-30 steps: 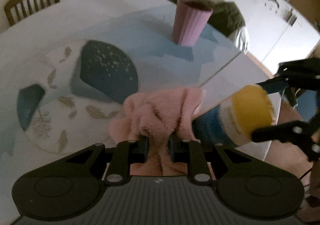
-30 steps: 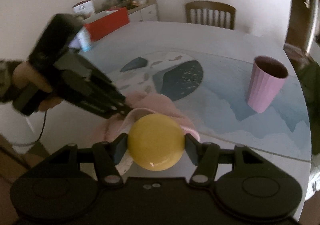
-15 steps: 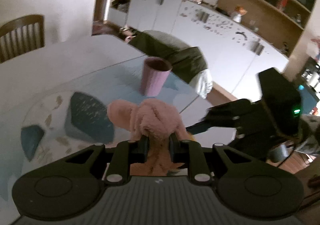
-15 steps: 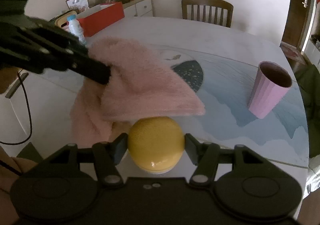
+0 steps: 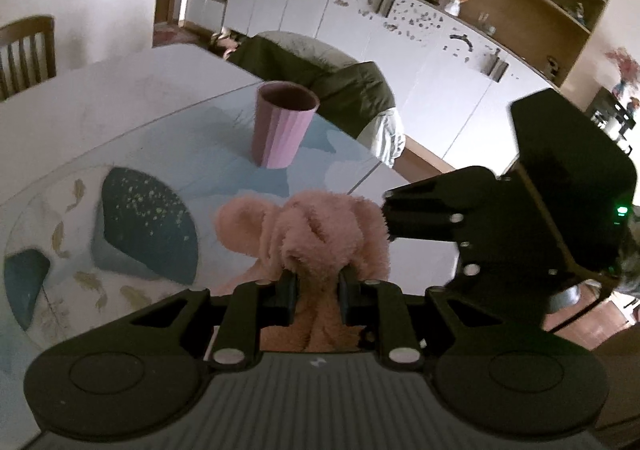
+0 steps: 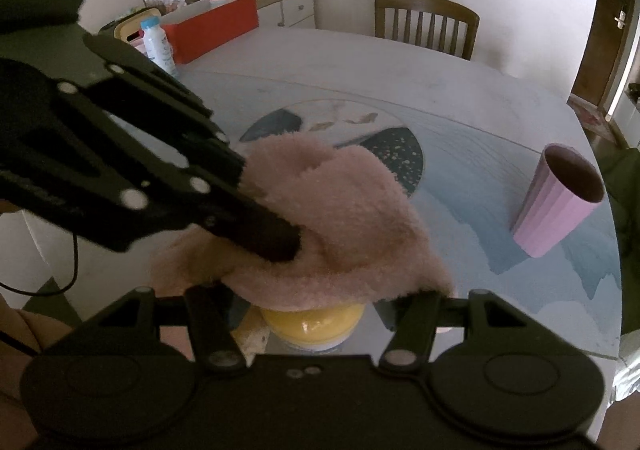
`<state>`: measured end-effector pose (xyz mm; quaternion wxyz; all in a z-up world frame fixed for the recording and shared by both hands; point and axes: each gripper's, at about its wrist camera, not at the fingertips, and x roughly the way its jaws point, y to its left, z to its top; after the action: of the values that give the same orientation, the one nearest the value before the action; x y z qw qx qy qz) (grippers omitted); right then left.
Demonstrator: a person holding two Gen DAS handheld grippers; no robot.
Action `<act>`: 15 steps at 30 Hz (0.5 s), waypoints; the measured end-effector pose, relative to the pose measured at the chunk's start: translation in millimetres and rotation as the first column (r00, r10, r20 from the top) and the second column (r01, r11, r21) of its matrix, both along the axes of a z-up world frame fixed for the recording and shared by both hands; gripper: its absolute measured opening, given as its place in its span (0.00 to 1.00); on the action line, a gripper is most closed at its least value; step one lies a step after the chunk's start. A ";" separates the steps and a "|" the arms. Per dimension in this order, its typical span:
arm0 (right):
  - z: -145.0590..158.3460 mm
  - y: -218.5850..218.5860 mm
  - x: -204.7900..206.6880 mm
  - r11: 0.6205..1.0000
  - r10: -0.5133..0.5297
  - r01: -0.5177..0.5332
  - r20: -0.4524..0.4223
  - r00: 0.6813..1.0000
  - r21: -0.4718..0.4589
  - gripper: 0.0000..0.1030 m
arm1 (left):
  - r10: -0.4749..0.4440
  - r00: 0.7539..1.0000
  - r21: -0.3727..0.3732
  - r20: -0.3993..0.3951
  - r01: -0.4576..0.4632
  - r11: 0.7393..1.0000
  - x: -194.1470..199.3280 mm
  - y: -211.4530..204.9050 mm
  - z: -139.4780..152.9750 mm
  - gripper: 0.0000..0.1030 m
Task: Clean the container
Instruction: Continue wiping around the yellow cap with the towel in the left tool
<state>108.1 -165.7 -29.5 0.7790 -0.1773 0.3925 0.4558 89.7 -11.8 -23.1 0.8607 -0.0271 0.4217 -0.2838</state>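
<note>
My left gripper [image 5: 317,286] is shut on a fluffy pink cloth [image 5: 320,234], which bunches up in front of its fingers. In the right wrist view the same left gripper [image 6: 280,242] comes in from the left and presses the pink cloth [image 6: 340,226] down over the yellow lid [image 6: 312,320] of a container. My right gripper [image 6: 316,306] is shut on that container, its fingertips hidden under the cloth. In the left wrist view the container is hidden behind the cloth and the right gripper body [image 5: 520,218].
A ribbed pink cup [image 5: 282,126] [image 6: 556,202] stands upright on the round table [image 6: 360,66] with its blue patterned mat. A bottle [image 6: 158,42] and a red box [image 6: 212,26] sit at the far left edge. Wooden chairs [image 6: 426,24] stand behind the table.
The left gripper lifted the pink cloth off the table and brought it down onto the container's yellow lid, now mostly covered. The right gripper kept holding the container.
</note>
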 end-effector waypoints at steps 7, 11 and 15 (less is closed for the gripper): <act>-0.6 -0.1 4.6 1.000 -0.016 0.016 -0.012 1.000 0.013 0.58 | 0.041 0.998 -0.041 -0.042 -0.042 0.998 15.6 15.9 -12.2 0.19; -0.3 -0.7 7.5 1.000 -0.018 0.018 -0.009 1.000 0.013 0.58 | 0.070 0.996 -0.028 -0.052 -0.071 0.997 21.2 18.0 -14.6 0.19; -0.3 -2.0 7.7 1.000 -0.016 0.016 -0.011 1.000 0.015 0.58 | 0.089 0.994 0.023 -0.068 -0.088 0.996 26.8 16.9 -23.2 0.19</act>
<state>115.8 -167.7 -29.8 0.7818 -0.1659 0.3945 0.4534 116.5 5.1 -46.3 0.8575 -0.0472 0.4525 -0.2401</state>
